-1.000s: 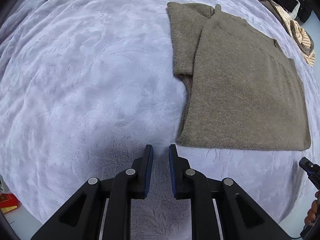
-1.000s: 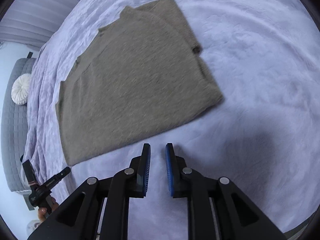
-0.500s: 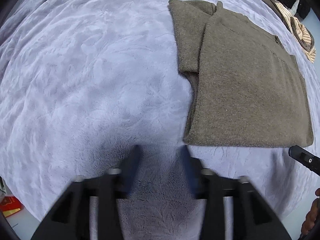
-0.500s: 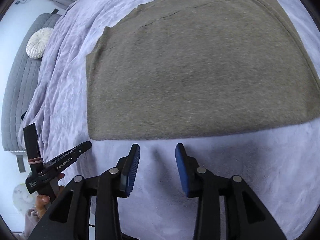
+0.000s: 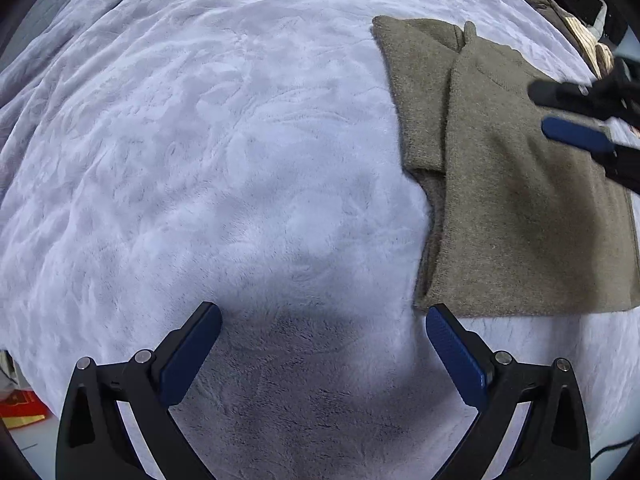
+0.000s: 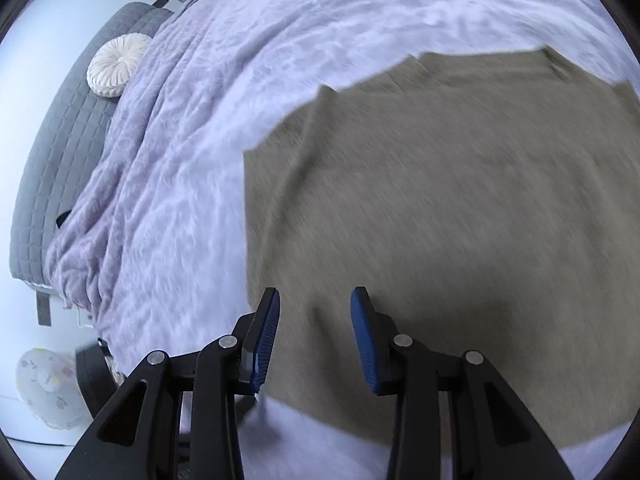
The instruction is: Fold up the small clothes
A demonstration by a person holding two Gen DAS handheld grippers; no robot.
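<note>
Folded sweater [image 6: 440,208] under right gripper [image 6: 315,300] — right of left gripper [image 5: 323,316], jaws spread

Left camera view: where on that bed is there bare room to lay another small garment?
The lavender blanket is bare across the whole stretch left of the folded brown sweater, from the left gripper up to the far edge. The right side is crowded: the sweater, the right gripper over it, and piled clothes beyond.

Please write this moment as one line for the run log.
left gripper: open, over lilac plush bedspread | right gripper: open, over folded olive-brown knit sweater | nothing held
</note>
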